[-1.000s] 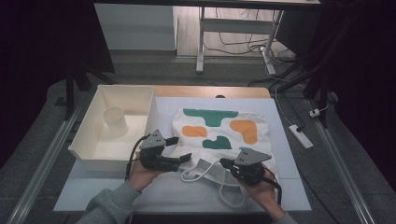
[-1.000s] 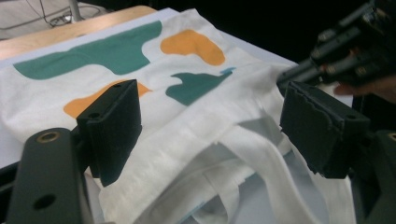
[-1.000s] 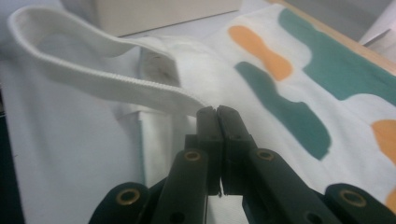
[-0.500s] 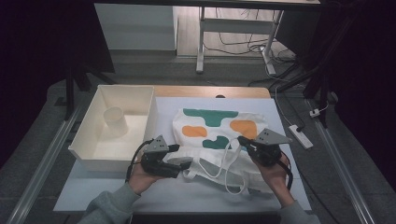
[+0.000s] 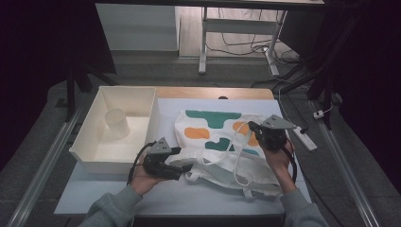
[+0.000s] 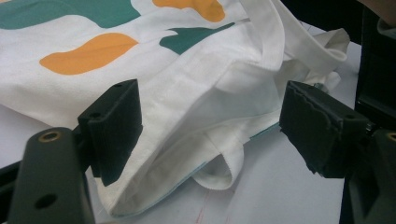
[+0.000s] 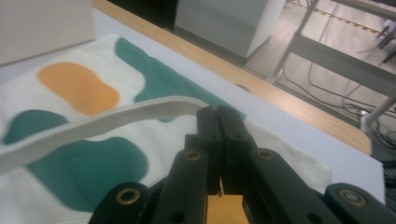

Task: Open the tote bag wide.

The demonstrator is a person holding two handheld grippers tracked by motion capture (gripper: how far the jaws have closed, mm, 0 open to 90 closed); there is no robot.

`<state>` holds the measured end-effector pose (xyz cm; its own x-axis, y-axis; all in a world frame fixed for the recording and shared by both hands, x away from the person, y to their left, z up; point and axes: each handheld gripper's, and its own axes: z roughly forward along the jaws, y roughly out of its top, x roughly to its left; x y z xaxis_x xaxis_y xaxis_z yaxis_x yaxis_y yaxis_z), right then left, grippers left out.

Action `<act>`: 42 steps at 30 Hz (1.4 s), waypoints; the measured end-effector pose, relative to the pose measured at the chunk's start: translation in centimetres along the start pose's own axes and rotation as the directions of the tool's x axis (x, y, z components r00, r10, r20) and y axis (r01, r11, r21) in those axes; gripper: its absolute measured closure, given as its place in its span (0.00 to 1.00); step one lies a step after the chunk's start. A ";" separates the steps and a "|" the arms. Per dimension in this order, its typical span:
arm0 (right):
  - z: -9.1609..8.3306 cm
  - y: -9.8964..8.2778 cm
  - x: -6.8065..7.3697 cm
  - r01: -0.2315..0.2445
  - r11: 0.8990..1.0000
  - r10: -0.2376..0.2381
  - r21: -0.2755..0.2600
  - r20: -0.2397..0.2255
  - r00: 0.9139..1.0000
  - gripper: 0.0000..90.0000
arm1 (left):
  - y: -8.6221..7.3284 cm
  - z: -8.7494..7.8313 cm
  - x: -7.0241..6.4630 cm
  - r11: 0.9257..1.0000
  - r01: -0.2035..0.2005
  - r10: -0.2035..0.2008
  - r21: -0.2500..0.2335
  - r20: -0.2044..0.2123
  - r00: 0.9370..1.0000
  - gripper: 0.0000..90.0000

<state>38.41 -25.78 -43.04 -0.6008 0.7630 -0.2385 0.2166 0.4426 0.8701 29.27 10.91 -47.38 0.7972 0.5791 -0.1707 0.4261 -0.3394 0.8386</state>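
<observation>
No readable text, label, brand, number or sign is appearing anywhere; the tote bag [image 5: 222, 142] is carrying only plain teal and orange blobs, without any lettering beside them.

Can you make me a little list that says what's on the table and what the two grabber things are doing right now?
bag: white tote bag with green and orange blobs, lying flat on the table
right gripper: shut on the bag's strap, lifting it above the cloth
left gripper: jaws wide open, either side of the bag's near edge
bin: white bin left of the bag
cup: white cup standing inside the bin
</observation>
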 end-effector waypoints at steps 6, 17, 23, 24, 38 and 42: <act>1.6 -0.8 -2.0 -0.031 0.999 0.030 0.023 0.054 0.998 0.99 | -0.1 0.3 -0.2 1.000 -0.007 0.006 0.008 0.004 1.000 0.24; 4.3 -2.5 -2.7 0.005 0.990 -0.016 0.138 0.075 0.997 0.99 | -0.2 0.5 -0.2 1.000 -0.021 0.021 0.020 -0.003 1.000 0.24; 4.3 -3.3 -3.7 -0.010 0.986 -0.003 0.169 0.078 0.997 0.98 | -0.3 0.6 -0.3 0.999 -0.036 0.036 0.030 -0.005 0.999 0.24; 4.3 -3.4 -3.8 -0.018 0.985 0.005 0.172 0.073 0.997 0.99 | -0.3 0.6 -0.4 0.999 -0.037 0.037 0.030 -0.006 0.999 0.24; 2.3 -1.4 -2.4 -0.019 0.995 0.018 0.099 0.014 1.000 0.59 | -0.4 0.7 -0.4 0.998 -0.047 0.047 0.035 0.001 0.999 0.24; 0.9 -0.5 -1.8 -0.040 0.996 0.046 0.083 -0.067 0.997 0.57 | -0.4 0.7 -0.5 0.998 -0.048 0.048 0.035 0.001 0.999 0.24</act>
<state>40.04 -26.97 -43.44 -0.6408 0.7488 -0.1690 0.3033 0.4492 0.8404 29.04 10.24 -48.02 0.8171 0.5613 -0.1313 0.4023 -0.3921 0.8273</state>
